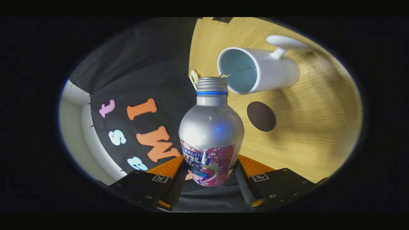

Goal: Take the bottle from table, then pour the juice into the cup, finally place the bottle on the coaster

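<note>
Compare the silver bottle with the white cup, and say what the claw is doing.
The silver metal bottle with the pink label is gripped between the claw fingers, cap off, neck aimed at the cup; the white handled ceramic cup stands free on the wooden table, beyond the bottle. The bottle narrows to a threaded neck; the cup has a wide open mouth. The bottle is shiny and printed; the cup is plain. Both are open-topped. A round dark brown coaster lies beside the cup.

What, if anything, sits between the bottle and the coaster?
Nothing visible. The hand-held gripper is shut on the silver bottle, mouth at the white cup's rim. The dark round coaster lies on bare wooden table beside the cup, with open tabletop between them.
</note>
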Demonstrator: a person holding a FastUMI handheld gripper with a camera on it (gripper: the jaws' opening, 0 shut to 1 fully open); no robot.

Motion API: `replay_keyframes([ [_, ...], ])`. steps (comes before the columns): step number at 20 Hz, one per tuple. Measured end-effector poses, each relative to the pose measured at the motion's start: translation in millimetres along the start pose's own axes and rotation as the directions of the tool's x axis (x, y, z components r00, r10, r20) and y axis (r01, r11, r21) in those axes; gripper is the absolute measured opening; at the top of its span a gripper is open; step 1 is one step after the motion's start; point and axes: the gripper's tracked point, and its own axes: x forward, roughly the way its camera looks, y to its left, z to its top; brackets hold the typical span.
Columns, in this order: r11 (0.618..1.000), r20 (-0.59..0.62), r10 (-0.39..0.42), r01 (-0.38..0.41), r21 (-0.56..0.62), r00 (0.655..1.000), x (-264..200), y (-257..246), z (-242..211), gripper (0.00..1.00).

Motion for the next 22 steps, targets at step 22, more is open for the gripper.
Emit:
replay_keyframes([
  [22,0.995,-0.003,-0.012,0.013,0.102,1.0,-1.2,6.8,4.6,0.77],
])
